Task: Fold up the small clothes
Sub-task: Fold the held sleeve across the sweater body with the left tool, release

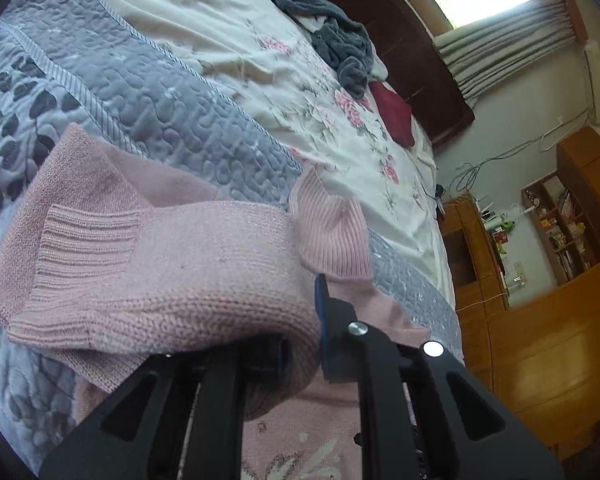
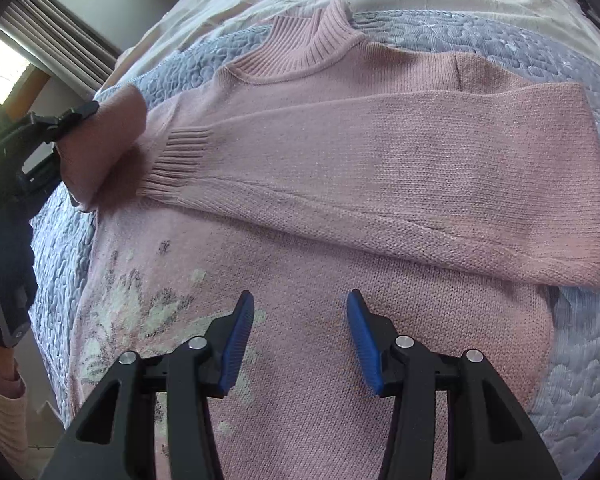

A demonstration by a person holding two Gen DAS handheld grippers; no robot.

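A pink knit sweater (image 2: 308, 256) lies flat on the bed, its ribbed collar (image 2: 300, 48) at the far side and a white flower pattern (image 2: 140, 320) near its hem. One sleeve (image 2: 400, 168) is folded across the chest, its cuff (image 2: 176, 164) pointing left. My left gripper (image 2: 80, 152) is at the left edge, shut on a lifted fold of the other sleeve (image 2: 108, 136). In the left wrist view that sleeve (image 1: 204, 280) drapes over my left gripper (image 1: 302, 336) and hides one finger. My right gripper (image 2: 300, 308) hovers open over the sweater's lower body, holding nothing.
The sweater rests on a grey quilted cover (image 1: 160, 92) over a floral sheet (image 1: 300, 92). A heap of grey clothes (image 1: 336, 40) and a dark red garment (image 1: 396, 116) lie further up the bed. Wooden cabinets (image 1: 540, 340) stand beyond the bed's edge. A gloved hand (image 2: 4, 280) holds the left gripper.
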